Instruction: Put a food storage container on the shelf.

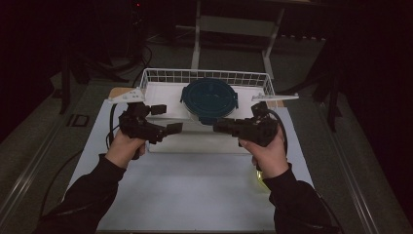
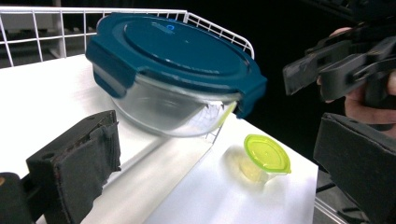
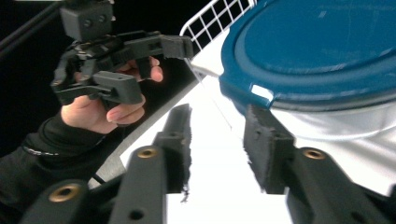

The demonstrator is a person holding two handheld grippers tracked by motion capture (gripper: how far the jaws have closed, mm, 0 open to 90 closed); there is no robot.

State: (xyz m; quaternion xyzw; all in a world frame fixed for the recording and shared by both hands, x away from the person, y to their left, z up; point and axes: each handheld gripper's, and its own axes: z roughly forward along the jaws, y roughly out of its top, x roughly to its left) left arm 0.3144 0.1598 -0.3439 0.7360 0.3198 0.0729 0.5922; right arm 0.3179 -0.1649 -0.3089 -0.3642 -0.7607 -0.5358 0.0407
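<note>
High view: round glass container with blue lid (image 1: 209,100) in wire basket (image 1: 155,78); left gripper (image 1: 166,118) left of container, spread, empty; right gripper (image 1: 219,126) just right, nearer, half-spread, empty, pointing at lid clip

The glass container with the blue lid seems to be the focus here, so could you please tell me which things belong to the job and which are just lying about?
In the job:
- glass container with blue lid
- left tongs, open
- right tongs, open

Lying about:
- small cup with green lid
- wire basket
- white mat
</note>
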